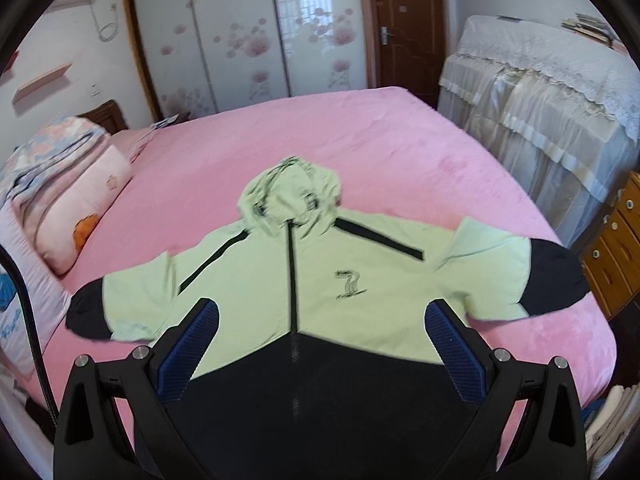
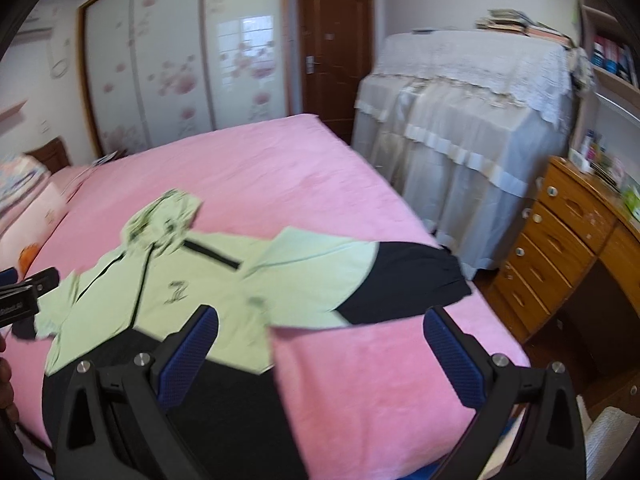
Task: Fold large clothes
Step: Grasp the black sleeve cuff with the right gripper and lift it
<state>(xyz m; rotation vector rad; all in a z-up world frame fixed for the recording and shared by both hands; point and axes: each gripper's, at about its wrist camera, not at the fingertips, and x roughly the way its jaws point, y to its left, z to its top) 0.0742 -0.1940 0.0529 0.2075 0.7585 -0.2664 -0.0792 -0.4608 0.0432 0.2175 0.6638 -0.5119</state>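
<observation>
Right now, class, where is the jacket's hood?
In the left wrist view the hood lies flat on the pink bed, at the jacket's far end, pointing toward the wardrobe.

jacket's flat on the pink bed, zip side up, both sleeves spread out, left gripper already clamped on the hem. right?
Not quite: the left gripper is open, jaws wide apart above the dark hem, holding nothing, as the left wrist view shows. The rest stands: the jacket lies flat on the pink bed, zip side up, both sleeves spread out.
</observation>
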